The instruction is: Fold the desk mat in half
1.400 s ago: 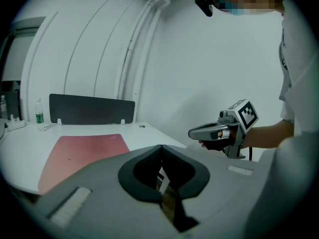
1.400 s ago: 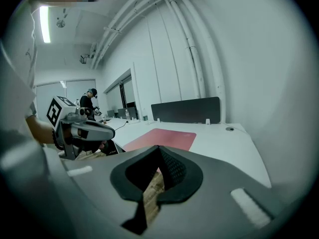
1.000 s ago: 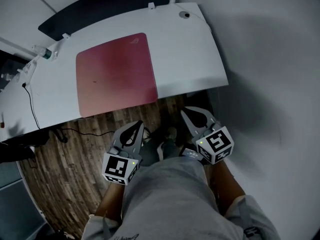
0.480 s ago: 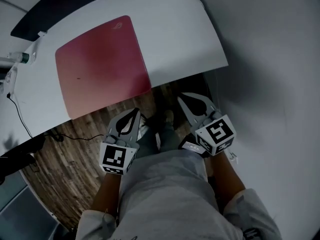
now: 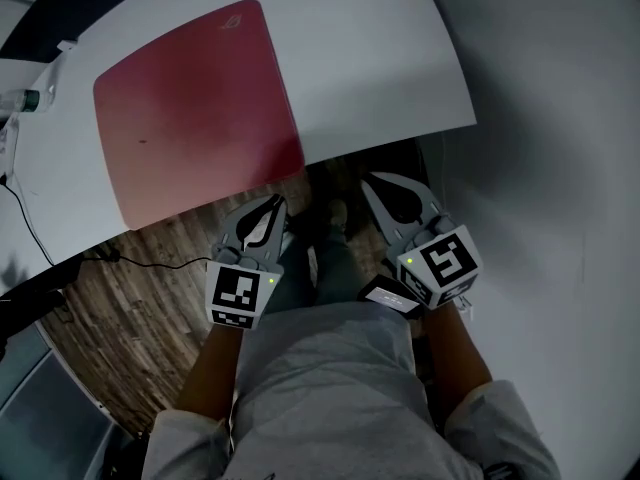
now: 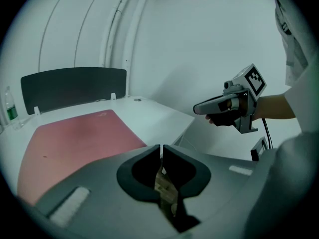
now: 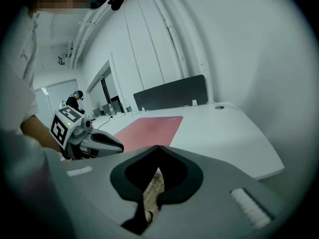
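Bare white room, wood floor
White tabletop (image 5: 380, 58) above plank floor (image 5: 130, 318); dark screen (image 6: 75, 86) along its far edge, pale wall (image 7: 239, 44) at right.

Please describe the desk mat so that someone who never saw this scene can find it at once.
Find the big white desk. The mat lies flat on it, reaching its near edge. It is the only red thing there, a large rectangle.

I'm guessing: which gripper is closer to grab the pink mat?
Left, probably. The left gripper is right by the mat, jaws opening and empty; the right gripper faces bare desk.
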